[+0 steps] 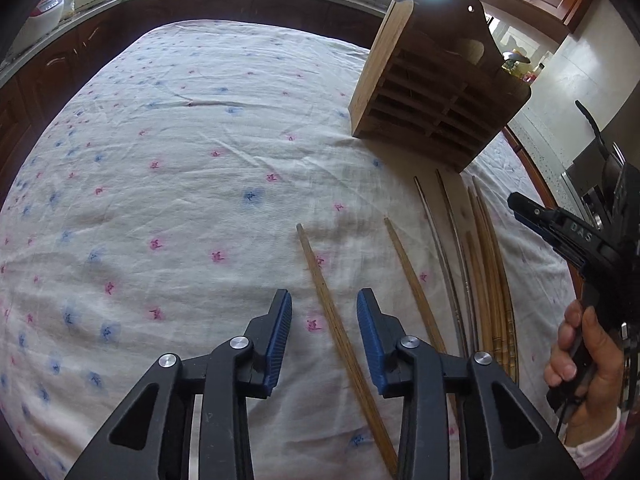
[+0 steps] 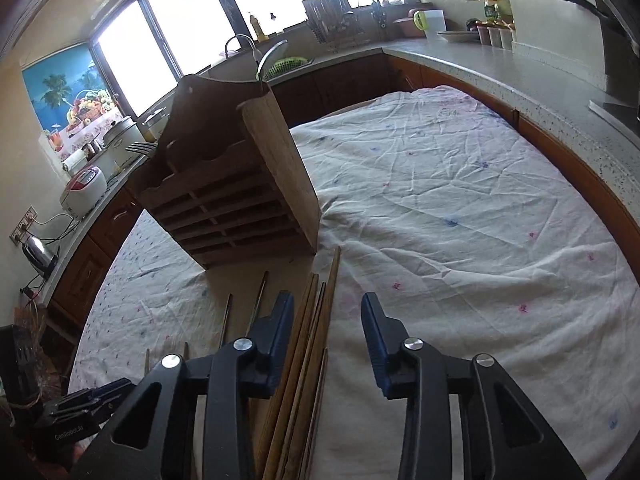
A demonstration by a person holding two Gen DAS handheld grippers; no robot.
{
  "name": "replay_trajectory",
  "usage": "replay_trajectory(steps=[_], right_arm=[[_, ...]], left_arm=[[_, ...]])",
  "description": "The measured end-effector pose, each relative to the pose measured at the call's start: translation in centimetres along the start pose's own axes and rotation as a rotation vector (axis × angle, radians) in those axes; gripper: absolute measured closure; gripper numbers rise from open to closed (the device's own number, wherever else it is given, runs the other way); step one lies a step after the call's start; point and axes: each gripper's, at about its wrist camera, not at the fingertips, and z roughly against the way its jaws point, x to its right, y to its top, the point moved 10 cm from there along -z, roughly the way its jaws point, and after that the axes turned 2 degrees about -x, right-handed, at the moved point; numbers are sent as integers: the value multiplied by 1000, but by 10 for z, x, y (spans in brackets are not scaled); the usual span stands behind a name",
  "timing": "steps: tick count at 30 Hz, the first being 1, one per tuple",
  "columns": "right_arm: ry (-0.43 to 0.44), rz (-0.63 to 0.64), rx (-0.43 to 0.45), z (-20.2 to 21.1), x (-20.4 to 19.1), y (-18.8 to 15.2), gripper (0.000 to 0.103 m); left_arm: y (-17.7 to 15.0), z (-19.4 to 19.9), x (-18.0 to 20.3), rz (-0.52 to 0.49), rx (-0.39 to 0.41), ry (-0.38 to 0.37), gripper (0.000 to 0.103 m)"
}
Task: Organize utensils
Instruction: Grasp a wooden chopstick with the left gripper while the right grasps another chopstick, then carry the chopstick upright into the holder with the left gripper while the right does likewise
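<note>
Both the left gripper and right gripper are held spread over chopsticks, seemingly for loading the rack.

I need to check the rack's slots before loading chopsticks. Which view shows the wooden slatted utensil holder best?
The right wrist view: the wooden slatted utensil holder fills the near centre, open compartments facing the camera. The left wrist view shows it smaller, off to the upper right.

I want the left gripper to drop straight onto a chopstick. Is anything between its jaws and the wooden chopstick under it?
Nothing visible. The left gripper has its jaws open over the bare tablecloth, with the wooden chopstick lying flat between them. The next chopstick lies apart, outside the jaws.
</note>
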Motion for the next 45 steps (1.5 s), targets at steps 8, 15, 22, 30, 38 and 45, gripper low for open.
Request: replay_trajectory(steps=[8, 15, 22, 30, 38, 45], right_arm=[[-73, 45, -80, -51, 0, 9, 84], [-150, 130, -73, -56, -5, 11, 96], [-23, 55, -9, -12, -15, 12, 98], [97, 57, 101, 69, -42, 15, 98], [152, 74, 187, 122, -57, 15, 98], [173, 91, 286, 169, -66, 24, 98]], left_arm=[[7, -14, 10, -68, 12, 78, 84], [11, -24, 20, -132, 42, 146, 98], [13, 4, 16, -68, 74, 35, 99], [20, 75, 15, -49, 189, -74, 99], [11, 130, 12, -46, 277, -154, 99], [11, 160, 13, -46, 338, -187, 99]])
